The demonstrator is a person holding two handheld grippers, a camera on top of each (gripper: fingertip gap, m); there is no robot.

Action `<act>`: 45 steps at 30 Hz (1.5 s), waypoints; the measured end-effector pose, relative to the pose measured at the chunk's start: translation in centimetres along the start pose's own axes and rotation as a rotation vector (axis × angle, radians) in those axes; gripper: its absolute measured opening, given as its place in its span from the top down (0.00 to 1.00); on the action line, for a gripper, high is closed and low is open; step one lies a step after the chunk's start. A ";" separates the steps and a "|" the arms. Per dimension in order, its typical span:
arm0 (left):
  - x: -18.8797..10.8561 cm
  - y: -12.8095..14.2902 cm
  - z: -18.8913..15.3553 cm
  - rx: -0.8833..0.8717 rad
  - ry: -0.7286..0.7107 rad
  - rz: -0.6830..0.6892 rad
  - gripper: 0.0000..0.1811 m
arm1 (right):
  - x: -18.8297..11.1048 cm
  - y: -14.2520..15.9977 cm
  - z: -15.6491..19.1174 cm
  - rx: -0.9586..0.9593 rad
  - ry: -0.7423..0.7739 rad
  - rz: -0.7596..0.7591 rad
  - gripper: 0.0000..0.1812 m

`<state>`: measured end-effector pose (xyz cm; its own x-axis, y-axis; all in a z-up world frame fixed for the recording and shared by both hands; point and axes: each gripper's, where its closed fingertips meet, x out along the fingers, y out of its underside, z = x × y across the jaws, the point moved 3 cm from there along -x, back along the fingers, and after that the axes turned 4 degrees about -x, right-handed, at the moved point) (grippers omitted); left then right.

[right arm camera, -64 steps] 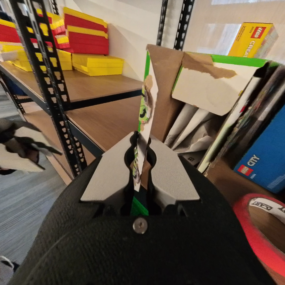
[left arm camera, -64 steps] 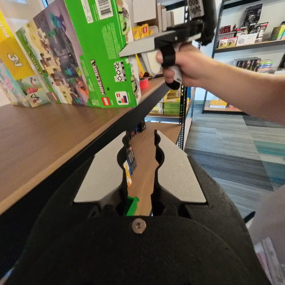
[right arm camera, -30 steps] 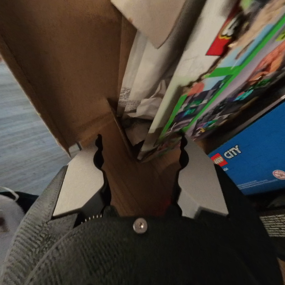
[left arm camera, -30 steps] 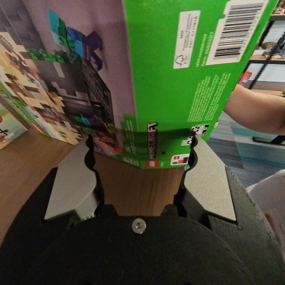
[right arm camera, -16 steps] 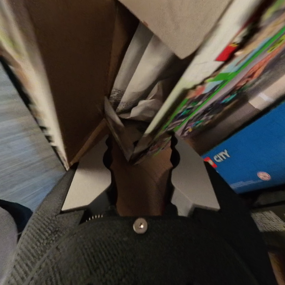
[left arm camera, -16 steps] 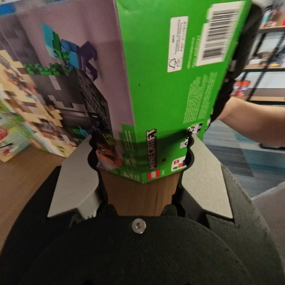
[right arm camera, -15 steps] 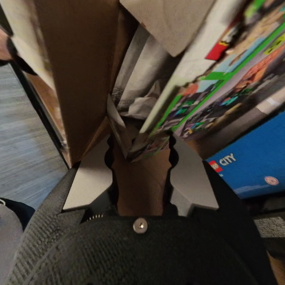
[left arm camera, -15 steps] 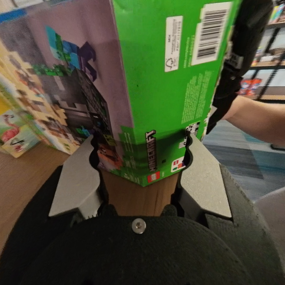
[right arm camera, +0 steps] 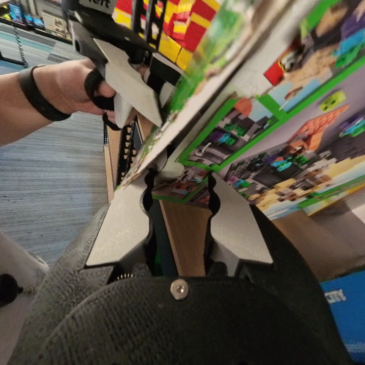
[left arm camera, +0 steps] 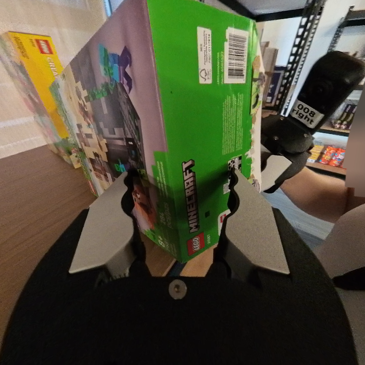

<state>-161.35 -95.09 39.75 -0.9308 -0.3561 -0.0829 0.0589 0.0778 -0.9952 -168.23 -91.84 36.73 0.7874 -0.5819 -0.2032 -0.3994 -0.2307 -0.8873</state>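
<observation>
Free room and obstacles. The green building-set box (left arm camera: 197, 126) fills the gap between the left gripper (left arm camera: 181, 177) fingers, its corner reaching deep toward the palm; no passage lies straight ahead. Left of the box, bare wooden shelf (left arm camera: 35, 197) is open up to the row of upright boxes (left arm camera: 47, 94) against the wall. On the right, the right gripper (left arm camera: 276, 173) stands just beside the box's torn end flap (left arm camera: 255, 118). In the right wrist view, the box's picture face (right arm camera: 276, 128) blocks the front; open carpet floor (right arm camera: 49, 177) lies left, beyond the shelf's black upright (right arm camera: 126, 146), and a blue box (right arm camera: 345, 316) bounds the right.
</observation>
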 end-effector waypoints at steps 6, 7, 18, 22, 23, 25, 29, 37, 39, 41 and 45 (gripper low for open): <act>-1.3 -3.4 -0.3 -0.056 -0.138 0.075 0.48 | -0.1 -3.8 -0.8 -0.018 -0.055 -0.048 0.72; -1.3 -4.1 -0.2 -0.076 -0.152 0.074 0.48 | -0.2 -4.3 -1.2 -0.001 -0.065 -0.068 0.72; 2.3 -10.6 10.2 -0.462 -0.179 0.167 0.50 | 4.3 -7.9 -12.7 0.287 -0.140 -0.103 0.73; 4.3 -12.3 14.0 -0.551 -0.171 0.168 0.51 | 5.7 -8.2 -16.6 0.403 -0.166 -0.137 0.73; 4.7 -12.6 14.7 -0.576 -0.169 0.171 0.51 | 5.8 -8.1 -17.4 0.438 -0.173 -0.146 0.73; 5.6 -12.9 15.7 -0.598 -0.164 0.180 0.52 | 5.6 -7.8 -18.8 0.456 -0.167 -0.182 0.72; 6.8 -13.2 16.5 -0.587 -0.137 0.183 0.54 | 4.7 -6.7 -20.4 0.510 -0.149 -0.266 0.67; 7.0 -13.2 17.3 -0.626 -0.096 0.115 0.56 | 4.1 -6.2 -21.2 0.580 -0.127 -0.383 0.63; 6.7 -13.1 18.0 -0.666 -0.090 0.089 0.57 | 3.9 -6.2 -20.9 0.570 -0.123 -0.386 0.61; 6.5 -13.0 18.2 -0.697 -0.062 0.072 0.59 | 3.5 -6.3 -20.5 0.532 -0.093 -0.414 0.57; 6.3 -13.0 18.3 -0.711 -0.065 0.066 0.61 | 4.6 -5.1 -19.1 0.309 0.059 -0.246 0.43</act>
<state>-161.40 -115.36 51.27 -0.9085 -0.3831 -0.1666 -0.1560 0.6810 -0.7155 -171.55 -108.26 48.28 0.8104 -0.5840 0.0472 -0.0351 -0.1288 -0.9910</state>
